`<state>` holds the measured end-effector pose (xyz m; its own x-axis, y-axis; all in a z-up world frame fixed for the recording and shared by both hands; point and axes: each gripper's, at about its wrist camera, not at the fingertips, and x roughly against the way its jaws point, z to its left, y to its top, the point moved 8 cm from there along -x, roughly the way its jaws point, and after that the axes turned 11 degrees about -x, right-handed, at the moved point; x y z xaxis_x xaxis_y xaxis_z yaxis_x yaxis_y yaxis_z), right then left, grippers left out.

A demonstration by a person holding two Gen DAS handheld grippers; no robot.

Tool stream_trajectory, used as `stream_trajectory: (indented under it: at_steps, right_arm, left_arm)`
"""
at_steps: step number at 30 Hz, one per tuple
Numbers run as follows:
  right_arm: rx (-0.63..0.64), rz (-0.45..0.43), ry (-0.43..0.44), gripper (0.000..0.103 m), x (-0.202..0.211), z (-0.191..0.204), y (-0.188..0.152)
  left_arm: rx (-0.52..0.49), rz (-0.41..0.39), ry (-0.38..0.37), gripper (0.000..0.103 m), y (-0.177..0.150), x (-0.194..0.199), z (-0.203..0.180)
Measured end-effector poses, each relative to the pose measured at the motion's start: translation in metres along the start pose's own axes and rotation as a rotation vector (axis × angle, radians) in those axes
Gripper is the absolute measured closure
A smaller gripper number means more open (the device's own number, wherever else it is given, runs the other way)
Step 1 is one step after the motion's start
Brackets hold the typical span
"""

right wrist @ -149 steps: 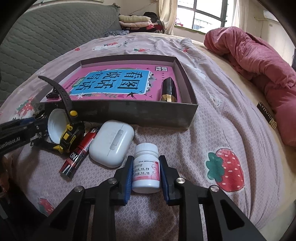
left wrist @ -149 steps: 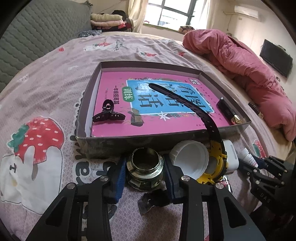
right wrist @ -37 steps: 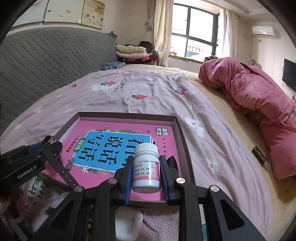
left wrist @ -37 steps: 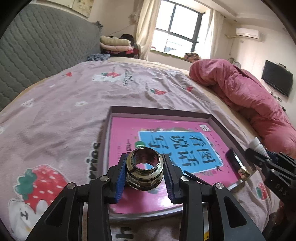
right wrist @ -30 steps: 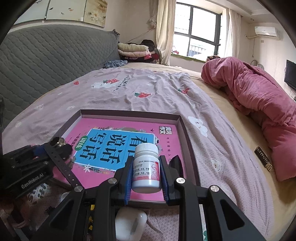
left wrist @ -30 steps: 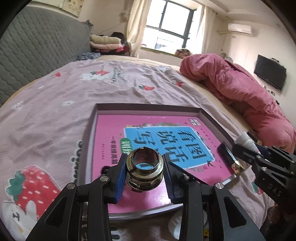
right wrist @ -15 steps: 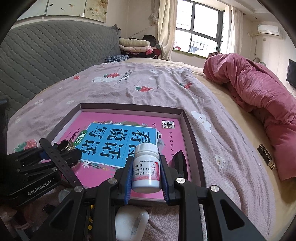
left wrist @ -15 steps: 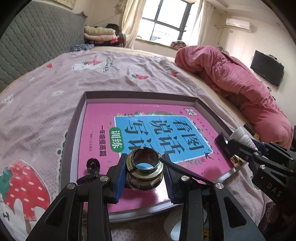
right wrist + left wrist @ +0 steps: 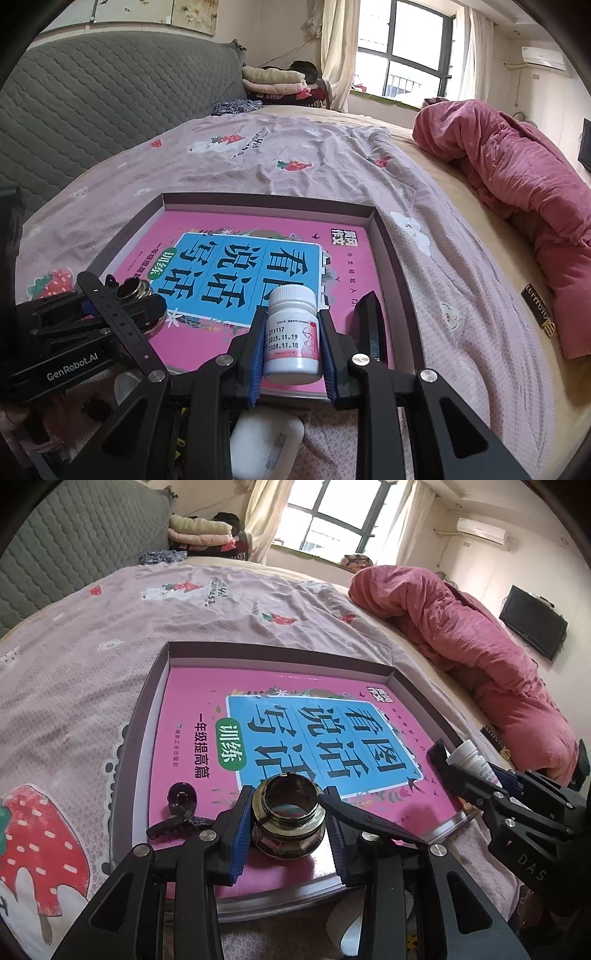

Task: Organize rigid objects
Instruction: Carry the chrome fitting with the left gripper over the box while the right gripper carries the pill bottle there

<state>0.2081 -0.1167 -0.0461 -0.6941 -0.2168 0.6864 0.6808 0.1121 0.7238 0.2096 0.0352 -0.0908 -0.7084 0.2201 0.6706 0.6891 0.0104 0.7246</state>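
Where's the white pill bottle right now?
The white pill bottle is clamped upright in the right gripper, over the near right part of the tray, just left of the black lipstick tube on the pink book.

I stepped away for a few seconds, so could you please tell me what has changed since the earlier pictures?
Both grippers lifted their items off the bedspread and carried them over the box: the left gripper its metal fitting, the right gripper its white pill bottle. Both grips are unchanged. The pink book and hair clip stayed in the box.
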Motion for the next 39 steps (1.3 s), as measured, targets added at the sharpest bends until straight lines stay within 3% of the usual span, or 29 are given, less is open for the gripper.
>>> stream_trajectory:
  at_steps: [24, 39]
  right_arm:
    - [0.009, 0.125, 0.038, 0.076, -0.032, 0.018, -0.012]
    - [-0.063, 0.175, 0.065, 0.076, -0.034, 0.011, -0.016]
  left_arm:
    - [-0.027, 0.011, 0.011, 0.058, 0.001, 0.000, 0.000]
    - [-0.040, -0.003, 0.032, 0.052, 0.004, 0.005, 0.000]
